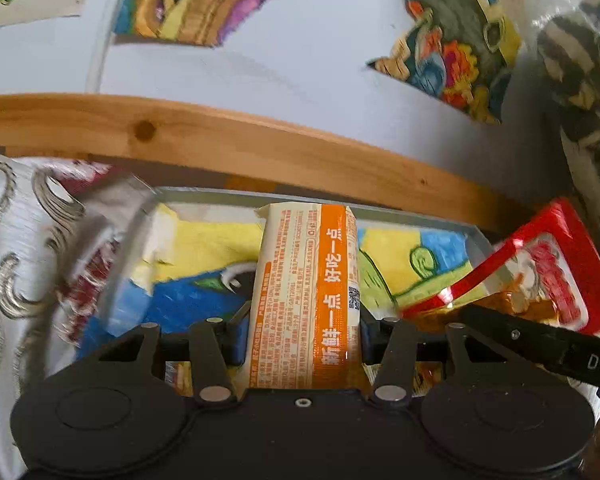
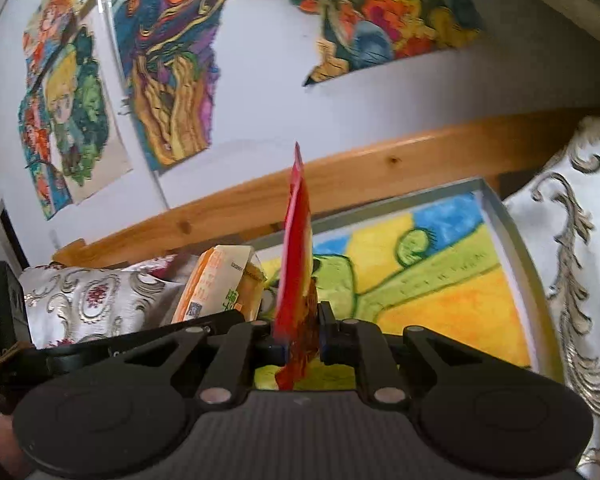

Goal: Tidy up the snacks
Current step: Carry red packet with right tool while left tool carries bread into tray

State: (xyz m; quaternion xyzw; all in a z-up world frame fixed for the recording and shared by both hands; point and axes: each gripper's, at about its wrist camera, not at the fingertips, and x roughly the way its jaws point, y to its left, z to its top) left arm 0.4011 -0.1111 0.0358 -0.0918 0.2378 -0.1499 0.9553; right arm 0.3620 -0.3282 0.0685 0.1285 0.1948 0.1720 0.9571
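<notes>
Clamping an orange-and-cream snack pack [image 1: 304,300] upright in the left gripper [image 1: 302,334], above a shallow grey tray [image 1: 420,216] lined with a yellow, blue and green drawing [image 2: 432,276]. Pinching a red snack pouch [image 2: 298,256] edge-on in the right gripper [image 2: 298,334], just beside, over the same tray.

The orange-and-cream plastic-film snack packet [image 1: 306,296] is looking smooth and faintly shiny, while the red foil pouch [image 1: 540,272] is gleaming glossily. The matt black plastic grippers are showing dull, and the knotty varnished pine rail [image 1: 236,148] and silver-embroidered white cloth [image 1: 16,248] are showing grain and weave.
</notes>
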